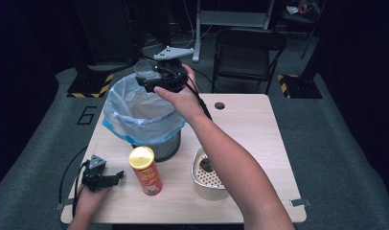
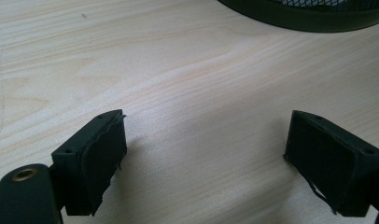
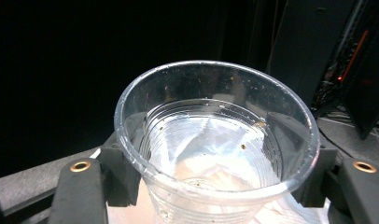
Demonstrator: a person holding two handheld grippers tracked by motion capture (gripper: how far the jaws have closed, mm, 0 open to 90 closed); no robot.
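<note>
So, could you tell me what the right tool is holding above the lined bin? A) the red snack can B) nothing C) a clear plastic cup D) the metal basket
C: the right tool has its jaws on either side of a clear plastic cup, above the lined bin.

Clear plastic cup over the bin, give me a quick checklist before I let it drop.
1. Clear plastic cup sits between the right tongs, one jaw on each side of its wall: ok.
2. Cup upright, mouth up: ok.
3. Cup above the lined waste bin opening: ok in the high view, near the far rim.
4. Cup empty: only small specks show inside; ok.
5. Bin has room: liner looks hollow; depth cannot tell.
6. Left tongs open, low over the table, away from the bin: ok.
</note>
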